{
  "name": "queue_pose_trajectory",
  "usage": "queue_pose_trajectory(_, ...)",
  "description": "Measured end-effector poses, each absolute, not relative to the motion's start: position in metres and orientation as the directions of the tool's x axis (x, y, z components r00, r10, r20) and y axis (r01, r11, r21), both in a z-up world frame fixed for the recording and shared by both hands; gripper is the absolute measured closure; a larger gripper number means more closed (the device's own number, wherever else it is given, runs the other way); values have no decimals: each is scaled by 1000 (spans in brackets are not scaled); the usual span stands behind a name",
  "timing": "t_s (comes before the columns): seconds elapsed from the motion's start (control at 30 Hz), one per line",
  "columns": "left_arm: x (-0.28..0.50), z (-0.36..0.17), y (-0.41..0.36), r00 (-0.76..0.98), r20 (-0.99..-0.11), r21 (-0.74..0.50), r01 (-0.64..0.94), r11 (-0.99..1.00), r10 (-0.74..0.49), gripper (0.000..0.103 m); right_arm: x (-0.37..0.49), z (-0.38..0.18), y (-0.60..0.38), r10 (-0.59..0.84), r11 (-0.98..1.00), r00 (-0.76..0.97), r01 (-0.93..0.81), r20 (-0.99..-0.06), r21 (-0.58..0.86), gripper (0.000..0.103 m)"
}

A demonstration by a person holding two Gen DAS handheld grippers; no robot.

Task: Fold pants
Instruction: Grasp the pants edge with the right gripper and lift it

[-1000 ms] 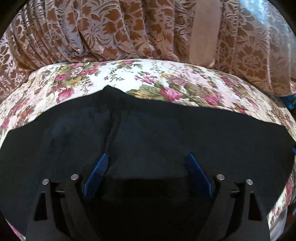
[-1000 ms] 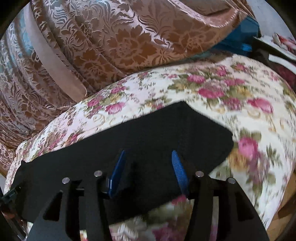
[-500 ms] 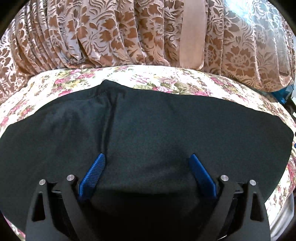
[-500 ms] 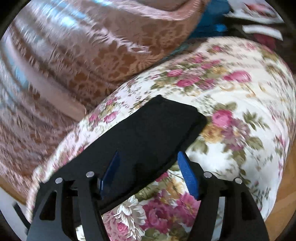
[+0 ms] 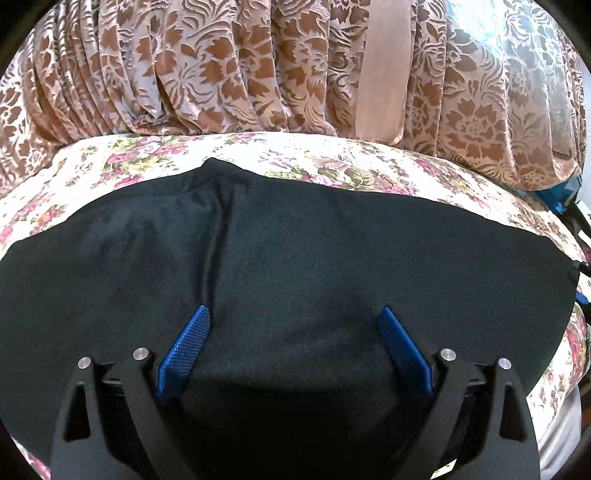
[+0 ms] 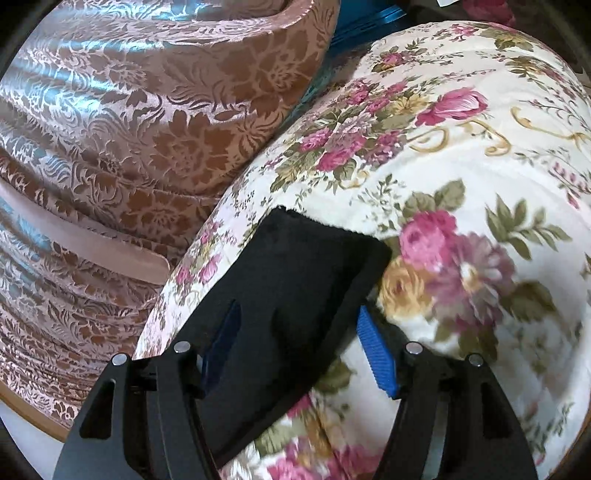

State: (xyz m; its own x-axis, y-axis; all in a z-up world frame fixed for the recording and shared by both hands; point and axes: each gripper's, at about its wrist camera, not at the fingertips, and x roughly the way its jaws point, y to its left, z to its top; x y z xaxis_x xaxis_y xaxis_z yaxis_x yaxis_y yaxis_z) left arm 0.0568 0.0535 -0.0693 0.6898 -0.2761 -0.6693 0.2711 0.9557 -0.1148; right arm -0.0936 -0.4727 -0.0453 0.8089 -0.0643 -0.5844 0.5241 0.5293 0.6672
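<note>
Black pants (image 5: 314, 251) lie spread flat on a floral bedspread (image 5: 332, 162), with a seam running down their left part. My left gripper (image 5: 293, 314) is open, low over the near part of the pants, its blue pads wide apart with cloth between them. In the right wrist view the leg end of the pants (image 6: 295, 280) lies on the bedspread (image 6: 461, 184). My right gripper (image 6: 295, 314) is open, its jaws either side of that end. Whether the pads touch the cloth I cannot tell.
A brown and pink patterned curtain (image 5: 240, 66) hangs behind the bed; it also shows in the right wrist view (image 6: 147, 110). A blue object (image 5: 557, 194) sits at the bed's far right (image 6: 362, 22). The bed edge drops off at the lower right.
My left gripper has moved slightly forward over the pants. My right gripper has swung right and tilted, closing in on the leg end. Both stayed open.
</note>
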Motion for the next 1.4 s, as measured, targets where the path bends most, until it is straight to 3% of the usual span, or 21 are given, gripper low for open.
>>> queue_pose_trajectory(0.13,57,-69,54,688,-671,-117,271,955,-277,11,-88,-51,-479,-69,498,814,529,-576,687,52)
queue_pose_trajectory(0.27,58,-69,55,683,-672,-129,274,953,-287,11,-86,-55,-486,-54,473,806,540,-589,696,73)
queue_pose_trajectory(0.4,60,-62,64,681,-666,-161,266,950,-304,11,-90,-54,-490,-24,442,821,520,-570,731,80)
queue_pose_trajectory(0.73,70,-60,137,714,-679,-220,21,975,-169,11,-88,-2,-469,-37,497,844,480,-535,723,82)
queue_pose_trajectory(1.17,61,-69,145,751,-623,-236,86,968,-219,8,-64,99,-374,-39,727,897,328,-440,603,82)
queue_pose_trajectory(1.4,58,-71,144,759,-612,-234,94,968,-222,8,-42,136,-296,84,838,926,134,-367,529,82)
